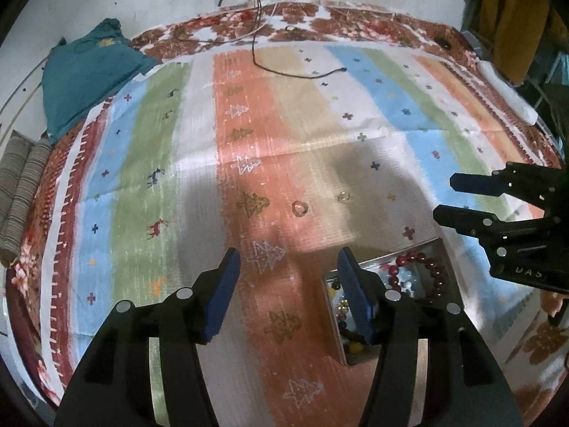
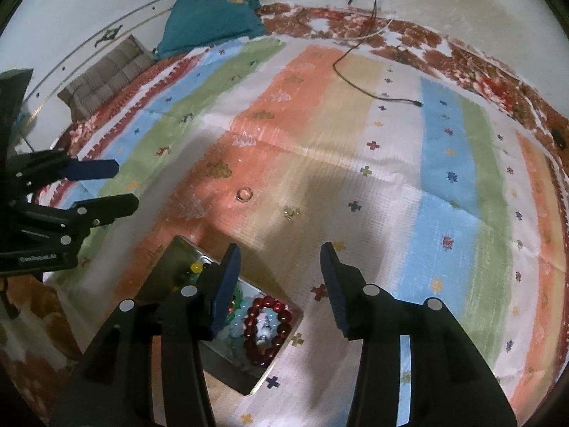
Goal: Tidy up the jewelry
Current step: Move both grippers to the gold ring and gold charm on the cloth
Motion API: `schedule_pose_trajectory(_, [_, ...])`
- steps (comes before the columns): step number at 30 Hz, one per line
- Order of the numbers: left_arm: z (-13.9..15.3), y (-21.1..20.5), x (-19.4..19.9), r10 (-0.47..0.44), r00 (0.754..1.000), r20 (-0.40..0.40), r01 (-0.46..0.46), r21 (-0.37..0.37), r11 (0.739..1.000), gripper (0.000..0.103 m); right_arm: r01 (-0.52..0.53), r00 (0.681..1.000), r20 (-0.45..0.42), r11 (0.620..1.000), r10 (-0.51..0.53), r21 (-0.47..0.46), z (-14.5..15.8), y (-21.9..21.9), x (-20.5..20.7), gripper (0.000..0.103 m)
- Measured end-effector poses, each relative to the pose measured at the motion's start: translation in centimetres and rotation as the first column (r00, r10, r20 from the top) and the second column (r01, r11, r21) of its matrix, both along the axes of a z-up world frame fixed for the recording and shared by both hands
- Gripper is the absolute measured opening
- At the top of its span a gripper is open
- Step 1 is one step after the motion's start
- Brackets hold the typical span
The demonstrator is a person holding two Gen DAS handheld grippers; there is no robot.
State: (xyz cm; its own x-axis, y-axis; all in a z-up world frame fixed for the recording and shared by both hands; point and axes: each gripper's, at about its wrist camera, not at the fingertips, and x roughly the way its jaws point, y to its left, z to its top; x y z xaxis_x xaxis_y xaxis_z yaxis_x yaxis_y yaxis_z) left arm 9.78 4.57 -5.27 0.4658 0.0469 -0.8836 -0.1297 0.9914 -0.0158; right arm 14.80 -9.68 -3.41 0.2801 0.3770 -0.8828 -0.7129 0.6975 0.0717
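Note:
A metal tray [image 1: 398,259] [image 2: 177,249] lies on the striped mat and holds a dark red bead bracelet [image 1: 432,272] [image 2: 274,323] and several other beaded pieces. Two small clear rings lie on the mat beyond it: one on the orange stripe [image 1: 300,208] [image 2: 244,194], one on the tan stripe [image 1: 344,197] [image 2: 291,211]. My left gripper [image 1: 288,295] is open and empty, just left of the tray. My right gripper [image 2: 281,284] is open and empty, above the tray's right end. Each gripper shows in the other's view [image 2: 106,186] [image 1: 458,199].
A black cable [image 1: 295,71] [image 2: 373,85] lies across the far part of the mat. A teal cloth [image 1: 85,71] [image 2: 213,14] and a striped cushion [image 1: 21,192] [image 2: 103,74] sit at the far left edge. A white object [image 1: 508,92] lies at the right edge.

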Motion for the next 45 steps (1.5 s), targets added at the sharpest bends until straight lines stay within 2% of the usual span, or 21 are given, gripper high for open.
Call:
schedule_pose_trajectory(6, [-1.4,0.6,1.7,0.001,0.999,-0.049,0.000,0.023,1.000,0.057,-0.008,1.000,-0.024,1.000,0.008,-0.024,-1.4,0.4,1.7,0.047])
schedule_pose_trajectory(15, [-3.0,1.3,4.2,0.006,0.995,-0.095,-0.006,0.002,1.000,0.057,-0.025,0.999,-0.038,0.999,0.023,-0.046,-2.8,1.9,2.9,0.047])
schedule_pose_trajectory(22, [-4.4,2.0,6.0,0.021,0.993,-0.117,-0.028,-0.057,0.998,0.057,-0.066,0.997,-0.037,0.997,0.064,-0.051,-4.0,3.2,3.3,0.047])
schedule_pose_trajectory(37, [-7.5,2.5,8.9,0.013,0.985,-0.174,-0.025,-0.068,0.997,0.057,-0.079,0.993,-0.089,0.994,0.072,-0.080,-7.0,4.6,5.6,0.047])
schedule_pose_trajectory(45, [-8.2,2.3,10.2,-0.005,0.983,-0.183,-0.010,-0.078,0.997,0.056,-0.106,0.991,-0.096,0.990,0.097,-0.091,-7.7,5.8,6.2,0.047])
